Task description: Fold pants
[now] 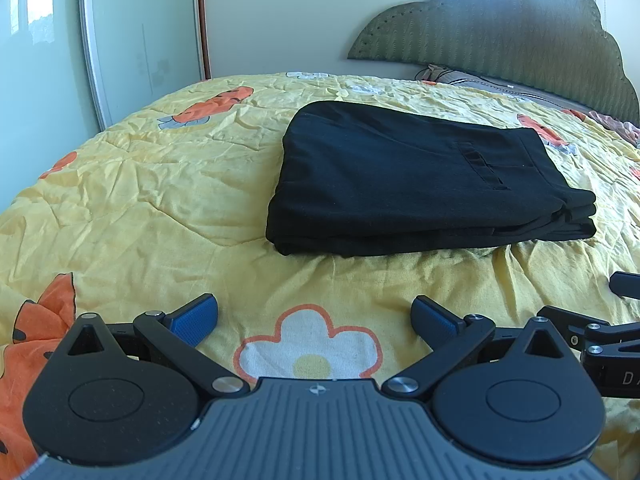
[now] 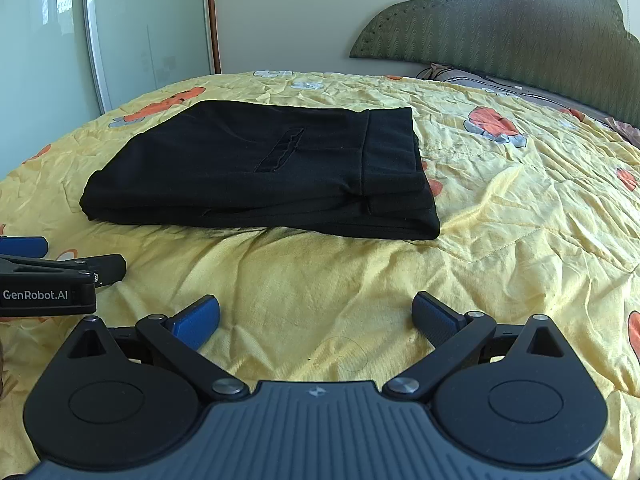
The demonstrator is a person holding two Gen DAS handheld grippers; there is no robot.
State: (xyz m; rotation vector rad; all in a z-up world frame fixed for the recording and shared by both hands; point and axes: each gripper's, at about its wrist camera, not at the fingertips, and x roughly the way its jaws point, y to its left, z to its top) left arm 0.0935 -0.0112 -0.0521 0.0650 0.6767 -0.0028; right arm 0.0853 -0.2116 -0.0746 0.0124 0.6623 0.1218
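The black pants (image 1: 420, 184) lie folded into a thick rectangular stack near the middle of the bed, their layered edges showing along the near side and a slit pocket visible on the top panel. In the right wrist view the same stack (image 2: 260, 172) sits left of centre, with its waistband end turned toward the right. Nothing touches the pants; both grippers are apart from them, nearer the camera.

The left gripper (image 1: 314, 318) hovers low over the bedding with its blue-padded fingers (image 1: 194, 322) spread wide and nothing between them. The right gripper (image 2: 316, 318) is likewise spread wide and empty. The two tools sit side by side: part of the right one shows at the right edge of the left wrist view, and the left one, marked GenRobot.AI, shows at the left edge of the right wrist view.

Under everything is a yellow quilt (image 1: 140, 200), heavily creased, printed with orange shapes and white flowers; one flower (image 1: 310, 346) lies directly between the left gripper's fingers. Toward the right stands a green, cloud-shaped padded headboard (image 1: 500, 36), with a pillow (image 1: 472, 78) at its foot. Behind the bed are a pale wall (image 1: 272, 16) and, to the left, a frosted sliding wardrobe door (image 1: 140, 36) with small flower decals. Daylight shows at a window above the headboard.
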